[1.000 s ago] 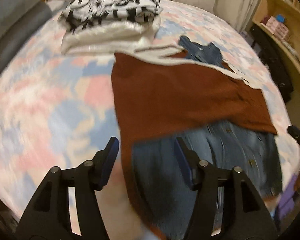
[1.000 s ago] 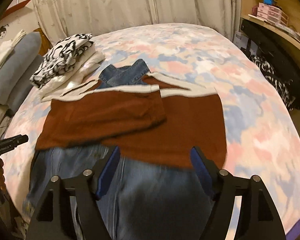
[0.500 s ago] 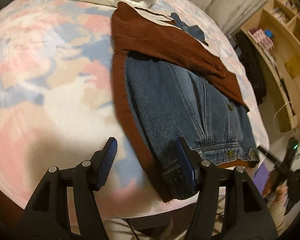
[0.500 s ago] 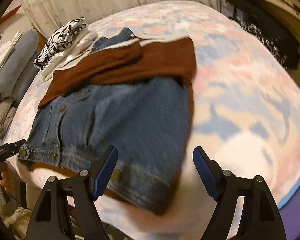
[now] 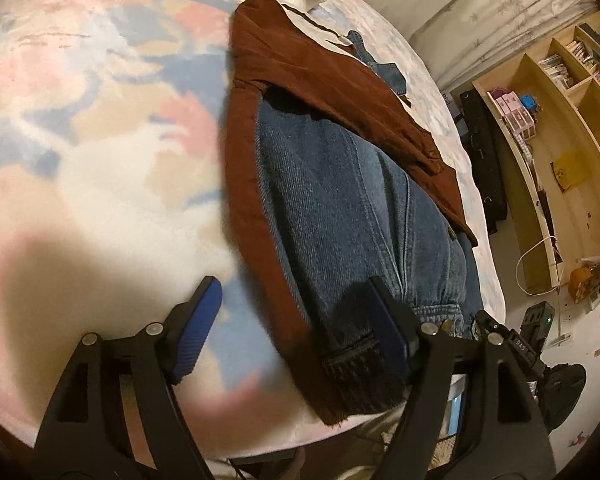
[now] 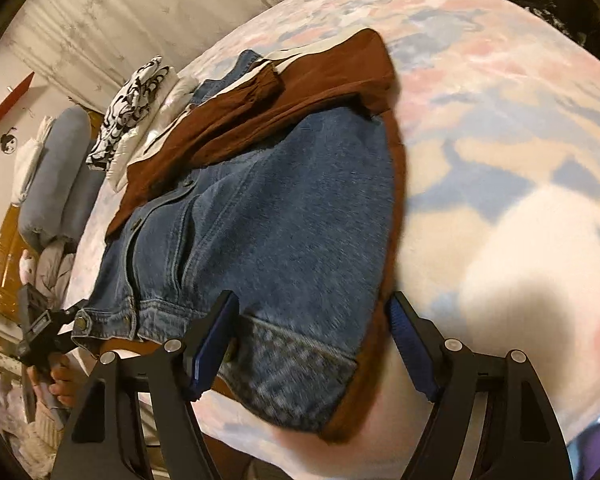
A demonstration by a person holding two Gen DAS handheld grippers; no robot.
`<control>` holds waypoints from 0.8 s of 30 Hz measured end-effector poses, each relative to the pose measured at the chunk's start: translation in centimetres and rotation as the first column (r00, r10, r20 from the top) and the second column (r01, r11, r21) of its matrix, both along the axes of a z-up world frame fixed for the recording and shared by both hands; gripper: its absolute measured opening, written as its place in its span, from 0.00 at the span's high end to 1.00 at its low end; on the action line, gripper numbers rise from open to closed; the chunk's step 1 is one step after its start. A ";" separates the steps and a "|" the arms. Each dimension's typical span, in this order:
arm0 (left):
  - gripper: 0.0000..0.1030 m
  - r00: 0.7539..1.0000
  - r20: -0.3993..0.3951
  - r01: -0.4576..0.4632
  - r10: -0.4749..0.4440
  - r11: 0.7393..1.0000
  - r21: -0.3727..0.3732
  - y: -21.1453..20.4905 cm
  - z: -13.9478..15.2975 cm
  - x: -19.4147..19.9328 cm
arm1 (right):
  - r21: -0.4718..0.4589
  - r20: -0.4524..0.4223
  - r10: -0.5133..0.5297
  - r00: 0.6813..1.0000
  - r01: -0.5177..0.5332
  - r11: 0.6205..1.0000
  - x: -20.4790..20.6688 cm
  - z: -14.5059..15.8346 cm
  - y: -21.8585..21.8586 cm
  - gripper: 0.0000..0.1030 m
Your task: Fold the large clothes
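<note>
A blue denim jacket (image 5: 340,200) with a rust-brown lining (image 5: 320,80) lies flat on the bed, its brown part folded across the far half. My left gripper (image 5: 292,284) hangs over the near hem corner with jaws opening. They straddle the brown edge, and neither pad presses on it. In the right wrist view the jacket (image 6: 280,220) fills the middle. My right gripper (image 6: 313,300) straddles the other near hem corner. Its jaws are closing, with denim and brown edge between them and the pads still apart from the cloth. A hand (image 6: 60,384) holds the left gripper (image 6: 40,332) at the far left.
A pastel patterned blanket (image 5: 100,120) covers the bed. Folded clothes (image 6: 140,96) are stacked at the far end beside grey pillows (image 6: 56,168). Wooden shelves (image 5: 560,100) and floor clutter lie beyond the bed's right side. The bed edge is just below both grippers.
Both grippers have come down and in toward the jacket's near hem corners. The left jaws stand wider than before. The jacket has not moved.
</note>
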State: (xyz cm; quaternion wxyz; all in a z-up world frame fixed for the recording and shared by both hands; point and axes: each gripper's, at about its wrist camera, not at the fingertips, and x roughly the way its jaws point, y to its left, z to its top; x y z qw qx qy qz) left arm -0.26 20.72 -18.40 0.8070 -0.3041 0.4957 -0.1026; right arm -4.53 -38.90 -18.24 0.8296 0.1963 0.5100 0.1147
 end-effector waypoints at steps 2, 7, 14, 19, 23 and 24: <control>0.31 1.000 0.003 -0.002 0.002 1.000 0.009 -0.6 -0.2 0.5 | 0.012 -0.002 0.008 1.000 -0.008 1.000 1.2 -0.3 0.5 0.33; 0.31 1.000 0.019 -0.003 0.003 1.000 0.001 -1.9 -0.8 1.4 | 0.059 -0.002 0.020 1.000 -0.019 0.998 4.4 -1.3 1.3 0.54; 0.93 0.999 -0.001 -0.049 0.049 0.999 -0.013 -3.5 -1.4 2.0 | 0.025 0.025 0.024 0.999 -0.025 0.999 6.0 -1.2 3.3 0.72; 0.97 0.995 0.036 -0.101 0.096 0.985 0.143 -4.6 1.2 0.8 | 0.000 0.050 0.013 0.999 -0.014 1.000 5.4 0.6 4.0 0.79; 0.98 0.992 0.053 -0.123 0.117 0.983 0.139 -3.8 3.1 -0.8 | -0.015 0.088 0.016 0.996 -0.015 1.000 4.0 2.9 4.5 0.80; 0.98 0.992 0.056 -0.120 0.113 0.982 0.146 -3.9 3.6 -1.2 | -0.019 0.100 0.021 0.995 -0.019 1.000 3.7 3.5 4.8 0.80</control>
